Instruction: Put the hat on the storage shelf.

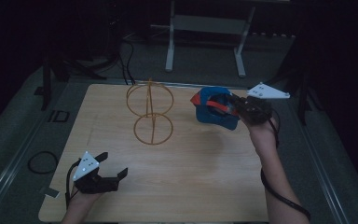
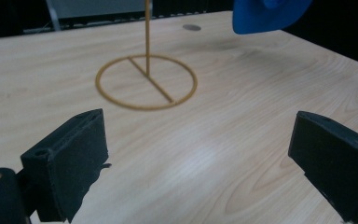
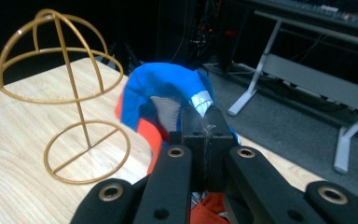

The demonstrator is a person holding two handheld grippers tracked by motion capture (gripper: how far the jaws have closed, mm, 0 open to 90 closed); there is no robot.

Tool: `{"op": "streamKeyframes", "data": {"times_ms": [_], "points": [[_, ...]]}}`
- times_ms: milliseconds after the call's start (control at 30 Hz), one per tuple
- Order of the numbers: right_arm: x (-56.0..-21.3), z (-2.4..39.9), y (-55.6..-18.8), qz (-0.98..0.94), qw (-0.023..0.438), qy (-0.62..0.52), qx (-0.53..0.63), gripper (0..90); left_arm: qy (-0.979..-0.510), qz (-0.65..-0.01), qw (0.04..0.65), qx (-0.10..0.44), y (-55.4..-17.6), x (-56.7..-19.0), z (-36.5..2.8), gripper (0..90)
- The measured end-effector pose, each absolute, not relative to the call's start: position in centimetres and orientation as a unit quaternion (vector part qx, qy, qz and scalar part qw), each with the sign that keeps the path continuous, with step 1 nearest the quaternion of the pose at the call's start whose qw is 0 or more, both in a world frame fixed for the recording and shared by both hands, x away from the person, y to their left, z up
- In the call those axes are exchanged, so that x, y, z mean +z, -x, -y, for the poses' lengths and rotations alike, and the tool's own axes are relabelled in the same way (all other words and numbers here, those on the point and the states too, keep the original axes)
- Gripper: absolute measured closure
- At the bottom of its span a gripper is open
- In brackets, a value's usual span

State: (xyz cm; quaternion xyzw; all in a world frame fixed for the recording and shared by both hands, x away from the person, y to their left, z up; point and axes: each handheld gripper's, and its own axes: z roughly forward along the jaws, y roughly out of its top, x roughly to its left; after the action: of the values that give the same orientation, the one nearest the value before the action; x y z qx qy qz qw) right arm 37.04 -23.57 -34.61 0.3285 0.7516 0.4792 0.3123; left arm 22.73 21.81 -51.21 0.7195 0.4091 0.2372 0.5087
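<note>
Right gripper (image 1: 235, 106) sits at the right-rear of the worktop (image 1: 191, 186), jaws pinched together on a blue cap (image 1: 214, 112). In the right gripper view the gripper (image 3: 204, 128) has its black jaws closed on the cap's (image 3: 161, 93) fabric edge, a white tag showing just by the jaw tips. Right forearm (image 1: 275, 172) reaches in from the bottom right and stretches forward, wrist roughly straight, cable (image 1: 284, 200) looping along it, grey three-cornered plate (image 1: 268, 92) on top.

Left gripper (image 1: 114, 165) rests low at the front-left corner of the worktop, jaws spread wide and holding nothing, pointing right and forward. In the left gripper view the gripper (image 2: 198, 154) has both jaws far apart with bare wood between them.

Cap is blue with an orange-red brim and lining, crumpled, lifted off the wood; its shadow falls on the worktop below it. It is right of the gold wire hat stand (image 1: 151, 112) and apart from it. The stand has a round base ring, a thin upright post and a dome-shaped wire top, upright at the worktop's middle-rear. A grey floor (image 1: 18, 140) surrounds the worktop, with a white-legged frame (image 1: 205, 42) behind.
</note>
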Motion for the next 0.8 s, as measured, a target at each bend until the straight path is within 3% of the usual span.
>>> {"op": "streamKeyframes", "data": {"times_ms": [333, 800], "points": [[-31.8, 24.2, -35.1, -0.743, 0.317, -0.313, 0.499, 90.0, -0.726, -0.366, 0.528, 0.245, -25.2, -44.2, -19.5, 5.4], [-31.4, 23.1, -32.5, -0.749, 0.304, -0.277, 0.519, 90.0, -0.754, -0.308, 0.527, 0.244, -29.4, -37.8, -13.8, 5.4]]}}
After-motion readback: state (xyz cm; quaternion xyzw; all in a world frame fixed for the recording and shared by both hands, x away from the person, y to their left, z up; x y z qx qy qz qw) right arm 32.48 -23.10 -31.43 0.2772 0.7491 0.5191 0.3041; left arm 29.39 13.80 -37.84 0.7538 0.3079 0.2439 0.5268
